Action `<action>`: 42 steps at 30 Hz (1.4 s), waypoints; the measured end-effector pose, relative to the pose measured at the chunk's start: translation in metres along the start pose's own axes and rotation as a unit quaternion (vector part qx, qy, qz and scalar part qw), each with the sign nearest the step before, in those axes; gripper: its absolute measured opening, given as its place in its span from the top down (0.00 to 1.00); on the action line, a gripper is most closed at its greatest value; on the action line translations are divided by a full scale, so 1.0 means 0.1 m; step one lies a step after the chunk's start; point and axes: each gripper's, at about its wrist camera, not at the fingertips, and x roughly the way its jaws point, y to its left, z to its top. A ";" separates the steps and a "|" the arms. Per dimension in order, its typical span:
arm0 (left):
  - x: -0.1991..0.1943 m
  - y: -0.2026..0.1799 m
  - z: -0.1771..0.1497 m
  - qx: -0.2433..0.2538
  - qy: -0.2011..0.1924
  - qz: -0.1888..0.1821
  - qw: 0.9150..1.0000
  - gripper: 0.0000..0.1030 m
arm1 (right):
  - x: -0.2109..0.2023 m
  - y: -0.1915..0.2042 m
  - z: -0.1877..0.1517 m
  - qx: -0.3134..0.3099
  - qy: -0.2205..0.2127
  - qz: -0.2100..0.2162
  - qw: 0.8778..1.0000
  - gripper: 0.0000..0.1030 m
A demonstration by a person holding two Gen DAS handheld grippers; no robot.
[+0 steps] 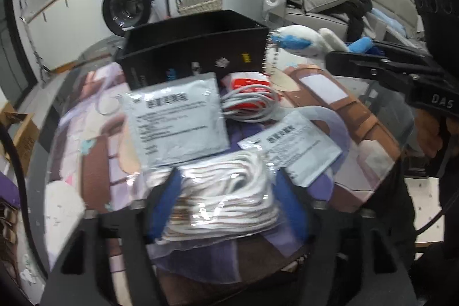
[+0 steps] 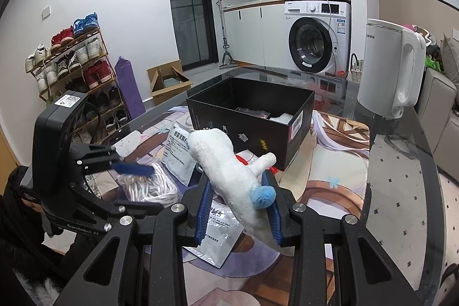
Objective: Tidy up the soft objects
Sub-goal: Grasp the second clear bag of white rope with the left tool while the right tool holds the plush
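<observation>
A clear bag of white cord (image 1: 226, 200) lies on the printed mat near the table's front. My left gripper (image 1: 228, 177) has its blue pads pressed against both sides of the bag. The right wrist view shows the same bag (image 2: 152, 188) under the left gripper (image 2: 143, 185). My right gripper (image 2: 238, 181) is shut on a white plush toy with a blue tail (image 2: 226, 159), held above the table in front of the open black box (image 2: 252, 139). In the left wrist view the plush toy (image 1: 301, 39) sits to the right of the black box (image 1: 183, 59).
Two silver foil sachets (image 1: 175, 119) (image 1: 292, 145) and a coiled white cable on a red pack (image 1: 249, 102) lie between the bag and the box. A white kettle (image 2: 390, 68) stands at the back right. Beyond the glass table are a washing machine, a shoe rack and a cardboard box.
</observation>
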 end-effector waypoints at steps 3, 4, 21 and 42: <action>0.02 0.06 -0.01 -0.005 0.006 0.010 1.000 0.01 | 0.00 0.00 0.00 -0.001 0.000 0.001 1.000 0.67; 0.05 0.08 -0.03 -0.006 0.016 0.004 1.000 0.00 | 0.00 0.01 0.00 -0.001 0.000 0.001 1.000 0.67; 0.21 0.15 -0.10 -0.032 0.023 0.006 0.999 0.00 | 0.06 0.07 -0.02 -0.013 0.011 0.005 1.000 0.67; 0.15 0.10 -0.09 -0.022 -0.005 0.003 1.000 0.20 | 0.33 -0.07 -0.48 -0.052 0.125 -0.015 0.991 0.67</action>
